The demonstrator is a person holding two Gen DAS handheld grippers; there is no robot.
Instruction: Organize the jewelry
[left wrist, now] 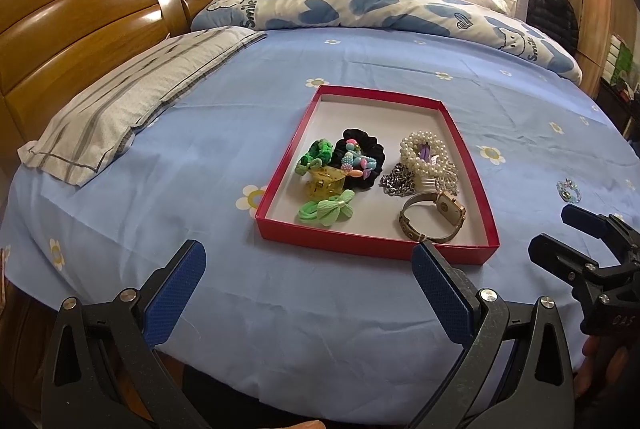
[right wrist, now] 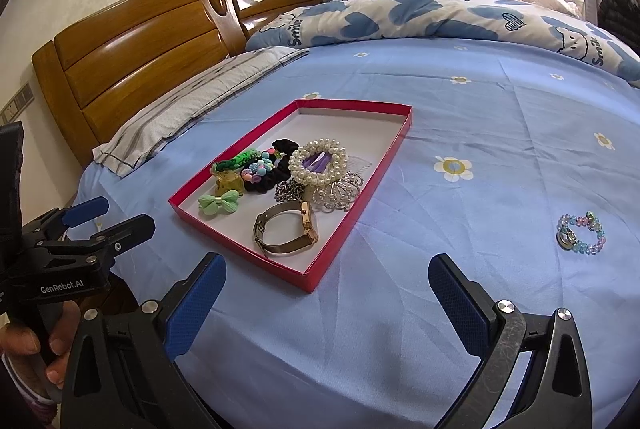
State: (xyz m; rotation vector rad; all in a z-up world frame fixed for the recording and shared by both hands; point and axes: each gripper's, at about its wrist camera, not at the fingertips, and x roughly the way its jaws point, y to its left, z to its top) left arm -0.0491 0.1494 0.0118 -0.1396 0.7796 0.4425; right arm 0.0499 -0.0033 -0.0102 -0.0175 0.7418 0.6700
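Observation:
A red shallow box point(left wrist: 476, 165) point(right wrist: 384, 165) lies on the blue bed sheet. It holds a gold watch point(left wrist: 434, 217) point(right wrist: 286, 233), a pearl bracelet point(left wrist: 424, 153) point(right wrist: 318, 163), a silver chain point(left wrist: 396, 179), a black scrunchie with beads point(left wrist: 360, 157), a green bow point(left wrist: 328, 209) point(right wrist: 220, 203) and a yellow clip point(left wrist: 322, 181). A pastel bead bracelet point(right wrist: 582, 233) point(left wrist: 568, 191) lies on the sheet right of the box. My left gripper point(left wrist: 308, 289) is open and empty, in front of the box. My right gripper point(right wrist: 326, 301) is open and empty, between the box and the bead bracelet.
A striped grey pillow point(left wrist: 132, 101) lies left by the wooden headboard point(left wrist: 80, 17). A blue-and-white quilt point(left wrist: 380, 9) is bunched along the far side. The bed's near edge runs just under both grippers.

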